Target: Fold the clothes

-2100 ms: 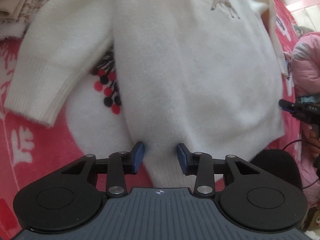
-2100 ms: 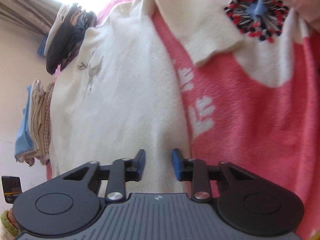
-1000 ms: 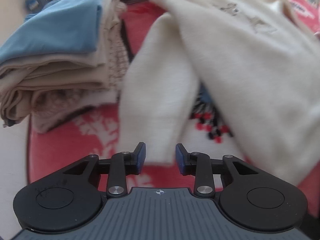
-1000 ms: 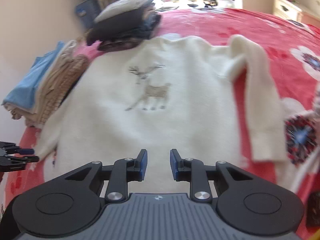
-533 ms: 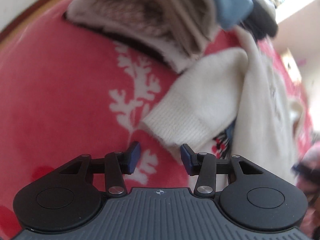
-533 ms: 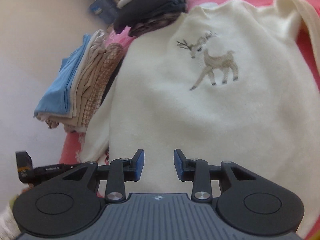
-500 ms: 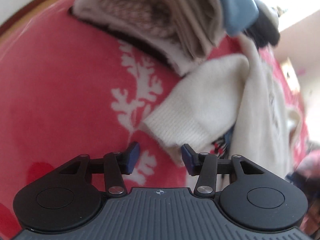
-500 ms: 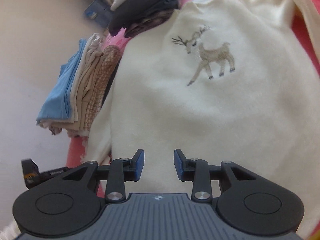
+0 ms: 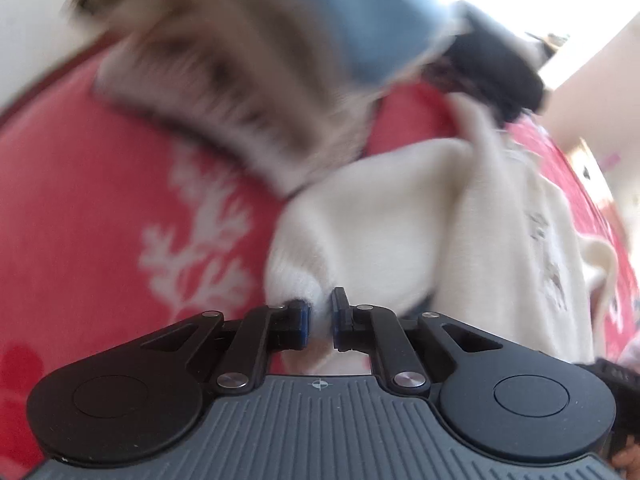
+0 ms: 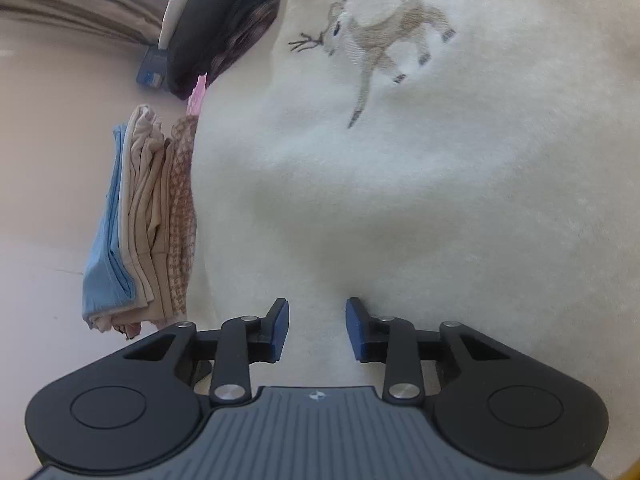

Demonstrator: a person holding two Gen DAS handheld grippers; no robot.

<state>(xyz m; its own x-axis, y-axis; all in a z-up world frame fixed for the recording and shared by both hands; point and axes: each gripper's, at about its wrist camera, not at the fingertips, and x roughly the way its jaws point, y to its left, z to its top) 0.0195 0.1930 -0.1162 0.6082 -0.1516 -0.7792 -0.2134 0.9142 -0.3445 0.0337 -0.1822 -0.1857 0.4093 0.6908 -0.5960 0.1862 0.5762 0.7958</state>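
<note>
While my left gripper [image 9: 320, 322] has its blue pads pressed together on the ribbed cuff of the cream sweater [image 9: 472, 240], the sleeve [image 9: 384, 208] runs away from the pinch toward 1 o'clock in the left wrist view, meeting the sweater's body near the top of the frame. From there the body stretches down toward 4 o'clock, so its long axis lies from 12 to 4 across the red bedspread [image 9: 100, 200] with white branch prints. At 11 o'clock a pile of folded clothes [image 9: 248, 80] sits blurred, tan layers below and blue on top, just beside the sleeve. In the right wrist view, my right gripper [image 10: 317, 330] holds its fingers apart over the sweater [image 10: 420, 208], the cloth filling the frame from 12 to 5 o'clock; I cannot tell whether the tips touch the fabric. An embroidered deer [image 10: 376, 40] sits at 12 o'clock, antlers pointing to 9 o'clock and legs to 5. At 9 o'clock the folded clothes [image 10: 140, 224] show blue, beige and checked layers, against the sweater's edge, and a dark pile [image 10: 224, 20] lies at 11 o'clock.
</note>
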